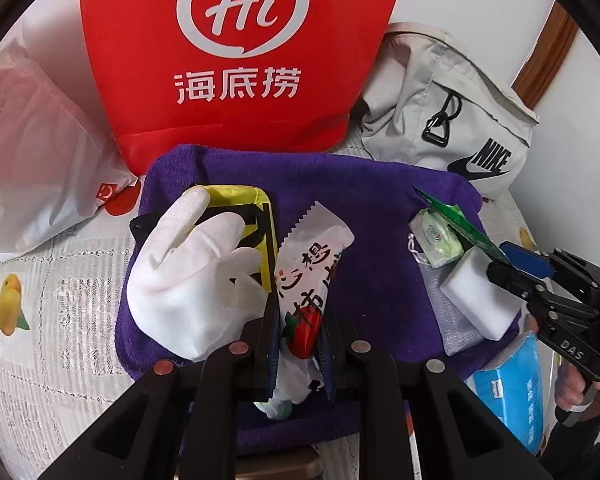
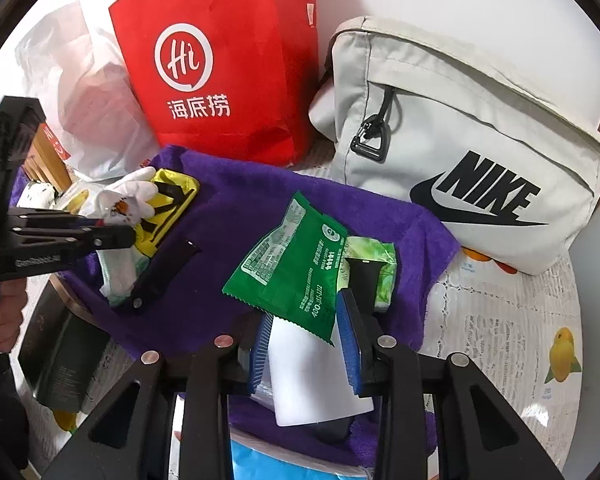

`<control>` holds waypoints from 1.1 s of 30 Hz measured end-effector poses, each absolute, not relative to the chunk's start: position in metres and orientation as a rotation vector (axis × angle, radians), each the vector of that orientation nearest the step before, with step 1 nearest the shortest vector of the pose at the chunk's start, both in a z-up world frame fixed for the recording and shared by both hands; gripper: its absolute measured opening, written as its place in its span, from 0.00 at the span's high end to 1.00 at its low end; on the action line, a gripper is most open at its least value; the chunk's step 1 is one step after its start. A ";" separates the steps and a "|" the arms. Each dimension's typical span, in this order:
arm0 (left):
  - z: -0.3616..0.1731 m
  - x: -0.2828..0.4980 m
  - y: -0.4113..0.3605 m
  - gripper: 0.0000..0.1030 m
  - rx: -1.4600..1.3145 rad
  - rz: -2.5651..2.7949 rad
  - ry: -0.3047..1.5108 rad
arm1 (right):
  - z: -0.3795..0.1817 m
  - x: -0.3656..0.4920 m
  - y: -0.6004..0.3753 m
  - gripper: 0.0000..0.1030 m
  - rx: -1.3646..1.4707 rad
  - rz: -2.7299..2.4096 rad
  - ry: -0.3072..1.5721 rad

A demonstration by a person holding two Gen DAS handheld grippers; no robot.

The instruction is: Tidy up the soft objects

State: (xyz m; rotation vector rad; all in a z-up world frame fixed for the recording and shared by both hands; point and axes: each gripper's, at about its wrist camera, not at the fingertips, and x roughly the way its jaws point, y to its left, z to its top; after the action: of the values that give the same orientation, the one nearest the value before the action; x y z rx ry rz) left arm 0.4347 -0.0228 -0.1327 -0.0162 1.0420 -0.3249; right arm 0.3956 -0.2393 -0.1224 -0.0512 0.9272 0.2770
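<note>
Centrally, spread over a lace tablecloth with lemon prints: a purple terry towel. Left gripper pinched on a white snack wrapper with red strawberry print, beside a white cloth glove lying over a yellow-and-black pouch. Right gripper clamped on a white foam block, under a green foil packet. Behind: red paper bag, grey Nike bag.

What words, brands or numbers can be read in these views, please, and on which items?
"Hi" and "海底捞": red bag.
"NIKE": grey bag.
"DAS": right gripper frame.
"400-": green wrapper; its fine print is too small.
Strawberry wrapper: characters only partly legible.
Blue tissue pack: unreadable.
</note>
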 end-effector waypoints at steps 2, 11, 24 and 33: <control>-0.135 0.436 -0.025 0.83 -0.016 -0.332 1.047 | -0.123 0.395 -0.240 0.66 -0.035 0.287 0.929; -0.139 0.438 -0.034 0.73 0.022 -0.318 1.053 | -0.116 0.383 -0.238 0.52 -0.010 0.318 0.905; -0.120 0.424 -0.037 0.27 0.051 -0.311 1.017 | -0.109 0.368 -0.241 0.52 0.005 0.297 0.920; -0.096 0.384 -0.022 0.15 0.027 -0.276 0.976 | -0.095 0.338 -0.237 0.34 -0.005 0.216 0.916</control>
State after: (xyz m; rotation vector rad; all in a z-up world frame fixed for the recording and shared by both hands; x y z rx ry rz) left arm 0.3839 -0.0221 -0.0964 0.0266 0.9759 -0.2764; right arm 0.3381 -0.2375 -0.0953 -0.0048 0.9157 0.2164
